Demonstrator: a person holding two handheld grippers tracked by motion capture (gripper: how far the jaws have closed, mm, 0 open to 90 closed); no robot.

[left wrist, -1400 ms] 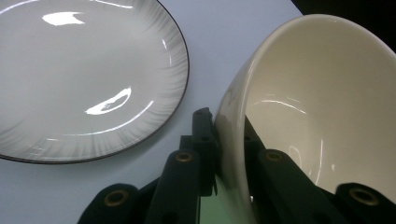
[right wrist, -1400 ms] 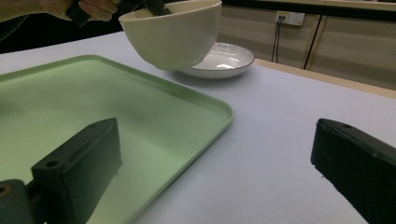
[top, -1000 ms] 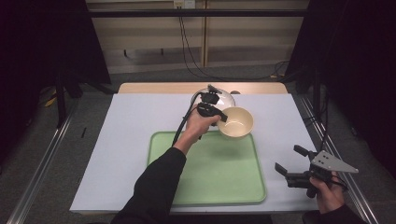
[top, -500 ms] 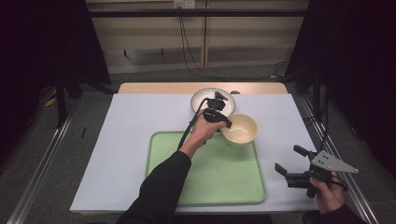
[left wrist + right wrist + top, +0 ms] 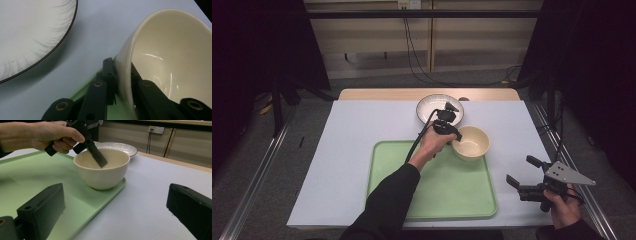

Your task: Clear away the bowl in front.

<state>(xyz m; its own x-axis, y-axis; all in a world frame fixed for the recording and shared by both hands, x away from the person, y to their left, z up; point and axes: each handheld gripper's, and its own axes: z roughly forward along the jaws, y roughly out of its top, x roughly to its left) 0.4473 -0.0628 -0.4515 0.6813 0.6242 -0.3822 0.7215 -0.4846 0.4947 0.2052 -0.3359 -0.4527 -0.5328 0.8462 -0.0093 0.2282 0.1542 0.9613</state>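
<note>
Bowls: one cream bowl, at the green tray's far right corner.
Plates: one, the white plate behind.
Your left gripper: jaws clamped on its rim.
Your right gripper: jaws apart, over the worktop.

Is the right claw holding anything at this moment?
No, the right claw is open, and between its two jaws there is only bare table, short of the bowl.
</note>
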